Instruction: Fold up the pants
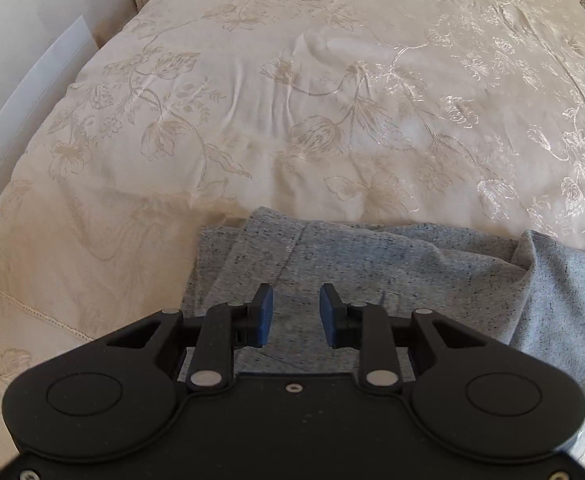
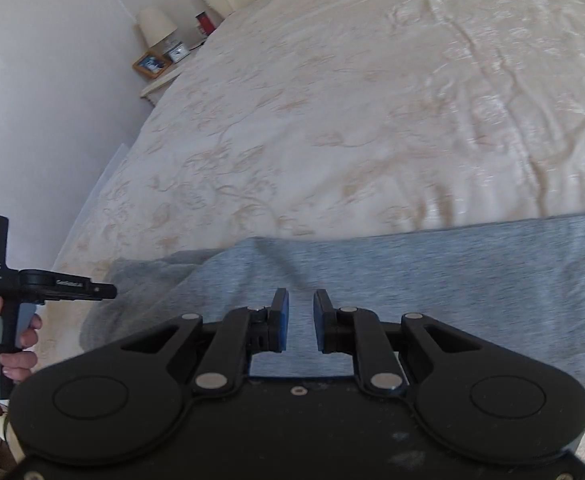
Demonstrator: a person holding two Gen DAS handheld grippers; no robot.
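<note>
Grey pants (image 1: 392, 264) lie along near edge of bed (image 1: 292, 100), rumpled toward its near left corner. Left gripper (image 1: 295, 316) over the fabric, jaws apart, holding nothing; right gripper (image 2: 300, 318) likewise, jaws parted w/ a narrower gap, empty. Judgement: grasp not yet made. Best to pinch one edge w/ both, spaced well apart, lift evenly, keep cloth taut to avoid bunching.

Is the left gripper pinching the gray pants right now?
Apart. The left wrist view shows the left gripper open, with a plain gap between its blue pads and no fabric of the gray pants caught between them; the cloth lies beneath on the bedspread.
</note>
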